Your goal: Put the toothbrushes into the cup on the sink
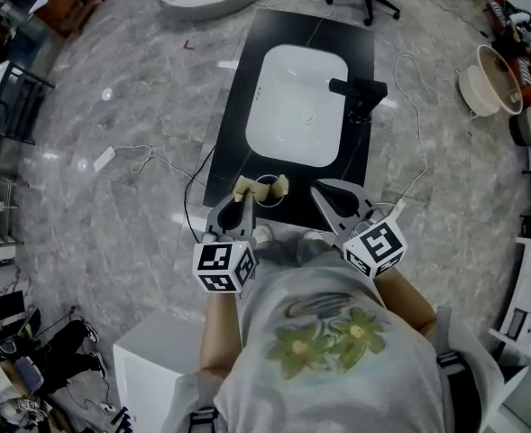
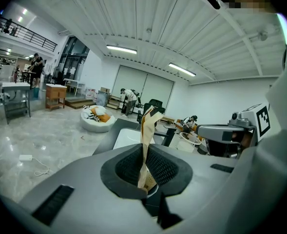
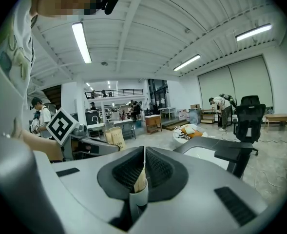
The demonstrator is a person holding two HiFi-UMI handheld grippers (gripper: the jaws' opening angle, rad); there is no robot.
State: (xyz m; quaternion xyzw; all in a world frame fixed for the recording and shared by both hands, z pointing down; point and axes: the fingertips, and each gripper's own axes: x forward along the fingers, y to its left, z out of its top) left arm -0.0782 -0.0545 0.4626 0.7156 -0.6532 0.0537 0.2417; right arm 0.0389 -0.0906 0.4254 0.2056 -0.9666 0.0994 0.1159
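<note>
Right gripper (image 3: 143, 149) has its jaws shut on a tan strip (image 3: 139, 181) whose lower end sits in a white tube (image 3: 139, 200); what either is stays unclear. Left gripper (image 2: 145, 147) clamps a toothbrush (image 2: 147, 130), upright in crumpled tan wrapping, at the black counter's (image 1: 233, 142) near edge, short of the sink (image 1: 297, 97).

counter (image 1: 233, 142) black, sink basin (image 1: 297, 106) white, faucet (image 1: 360, 88) black. floor (image 1: 130, 106) grey, marble veining. left gripper (image 1: 244, 197) and right gripper (image 1: 323, 188) grey, pads (image 2: 163, 167) black and ribbed, marker cubes (image 1: 223, 266) black-and-white squares. toothbrush (image 2: 147, 128) tan and cream. tan handle (image 3: 139, 177) between the right pads. shirt (image 1: 337, 386) white, green flower print.
</note>
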